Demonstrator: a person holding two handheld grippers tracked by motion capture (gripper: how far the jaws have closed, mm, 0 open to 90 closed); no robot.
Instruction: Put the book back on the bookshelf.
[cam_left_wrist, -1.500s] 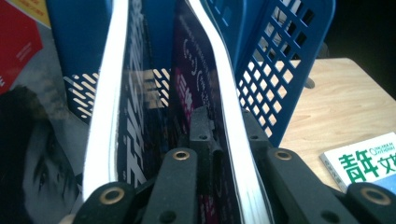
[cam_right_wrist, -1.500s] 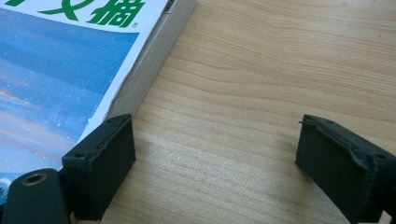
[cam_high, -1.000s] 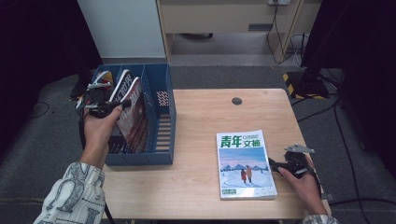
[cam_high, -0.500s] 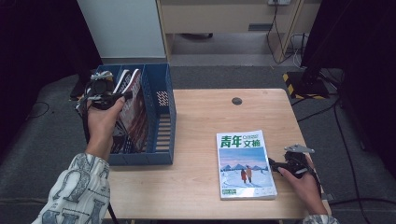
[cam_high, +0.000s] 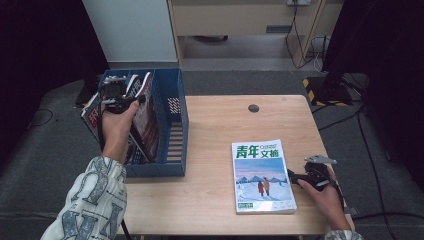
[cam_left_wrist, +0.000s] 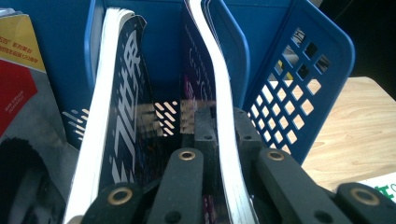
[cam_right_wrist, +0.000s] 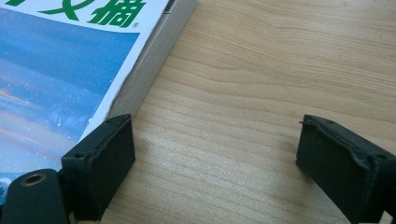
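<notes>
A pale wooden table (cam_high: 210, 150) stands on grey carpet (cam_high: 60, 165) in a dim room, with a blue file rack (cam_high: 175, 120) at its left edge. The left gripper (cam_left_wrist: 219, 135) pinches a dark magazine (cam_left_wrist: 219, 93) upright in the rack. The right gripper (cam_right_wrist: 215, 163) rests wide open on the wood — one jaw beside a green-titled magazine (cam_high: 262, 175) lying flat.

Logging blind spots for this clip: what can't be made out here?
- High view: left tool tips, hidden by the hand and magazines.
- Left gripper view: the clamped magazine's cover, seen edge-on; lower part cut off.
- Right gripper view: the book's title, cropped by the top edge.
- High view: the blue file rack's floor, hidden by magazines.
</notes>
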